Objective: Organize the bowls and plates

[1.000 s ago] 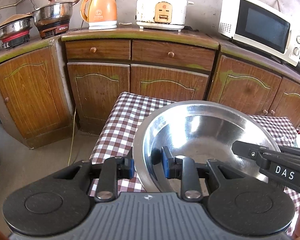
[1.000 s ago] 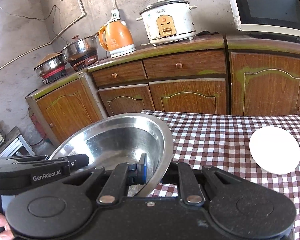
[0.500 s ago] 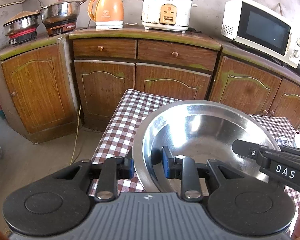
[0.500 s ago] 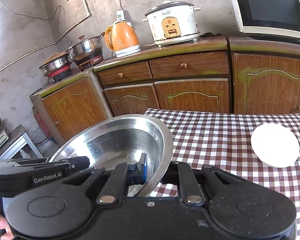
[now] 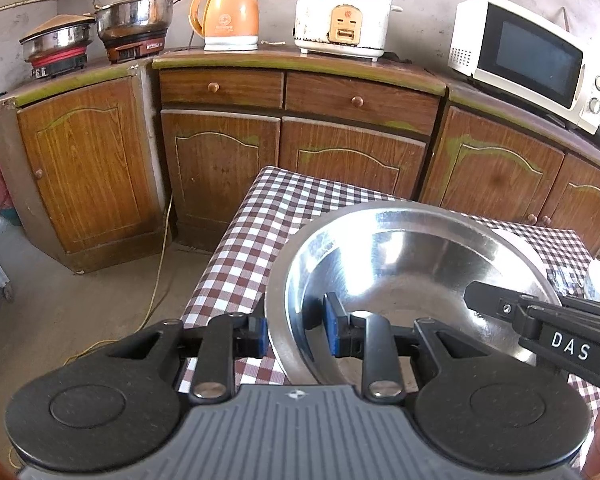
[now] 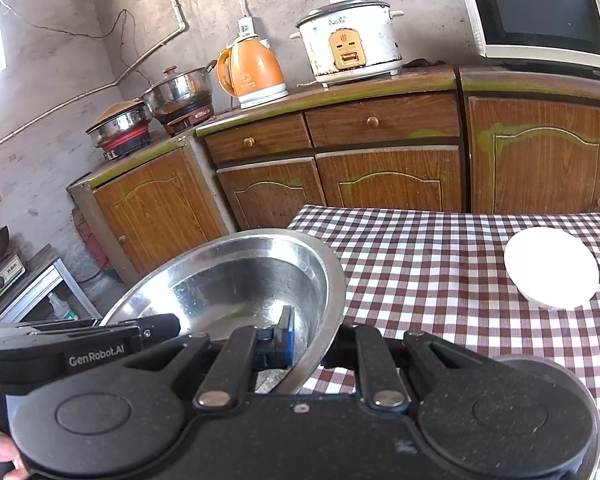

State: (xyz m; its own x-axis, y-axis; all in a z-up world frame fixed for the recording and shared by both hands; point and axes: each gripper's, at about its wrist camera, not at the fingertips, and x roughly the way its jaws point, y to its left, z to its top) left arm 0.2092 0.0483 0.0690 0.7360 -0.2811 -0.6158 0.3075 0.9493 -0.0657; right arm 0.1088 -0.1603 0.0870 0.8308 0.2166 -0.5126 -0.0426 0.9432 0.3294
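Where the checked tablecloth fills mid-frame, we find the steel bowl with nothing inside, tilted over its left end. Its left rim sits between the blue pads of the left gripper, which is clamped on it. We note the right gripper clenched on the opposite rim. At right lies a white plate, bare.

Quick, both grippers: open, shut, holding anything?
Left gripper: shut on the left rim of the steel bowl.
Right gripper: shut on the same bowl's opposite rim.
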